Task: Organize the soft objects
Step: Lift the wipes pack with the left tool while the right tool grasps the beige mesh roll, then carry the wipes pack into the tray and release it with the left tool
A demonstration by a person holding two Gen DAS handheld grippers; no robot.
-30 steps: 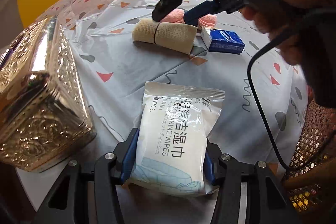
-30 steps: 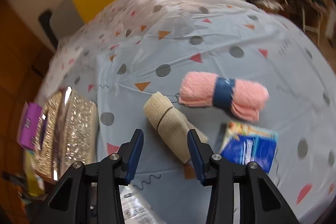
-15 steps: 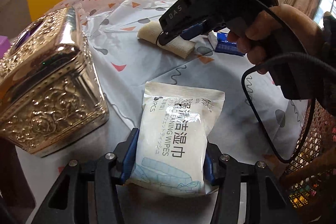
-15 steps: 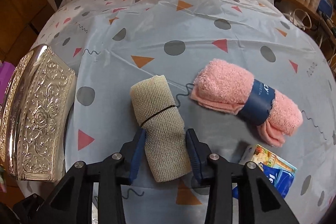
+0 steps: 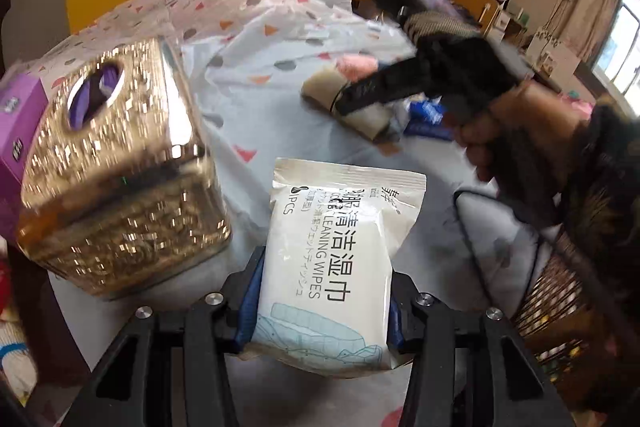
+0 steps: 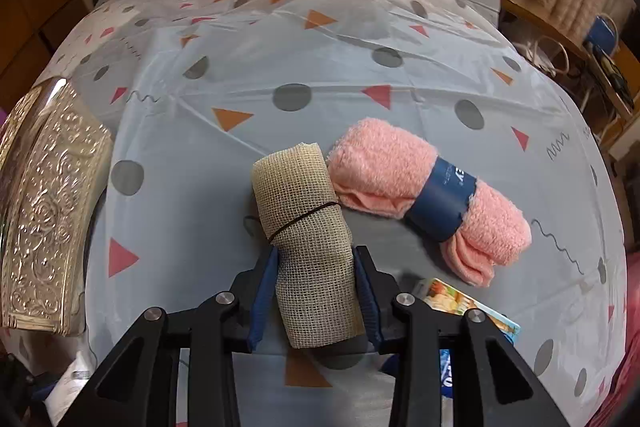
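Observation:
My left gripper (image 5: pixel 322 293) is shut on a white pack of cleaning wipes (image 5: pixel 336 251) and holds it over the table's near edge. My right gripper (image 6: pixel 316 285) has its jaws around a beige mesh cloth roll (image 6: pixel 308 239) tied with a black band; the pads touch its sides and the roll rests on the tablecloth. The roll and that gripper also show, blurred, in the left wrist view (image 5: pixel 348 99). A pink rolled towel (image 6: pixel 428 195) with a blue paper band lies just right of the beige roll.
An ornate gold tissue box (image 5: pixel 116 163) stands at the left, also in the right wrist view (image 6: pixel 44 211). A purple box (image 5: pixel 18 123) sits behind it. A blue tissue packet (image 6: pixel 476 315) lies at the right. A wicker basket (image 5: pixel 552 299) is off the table's right edge.
My right gripper has moved forward along the beige roll and closed on its sides. My left gripper has lifted and swung left with the wipes pack still held.

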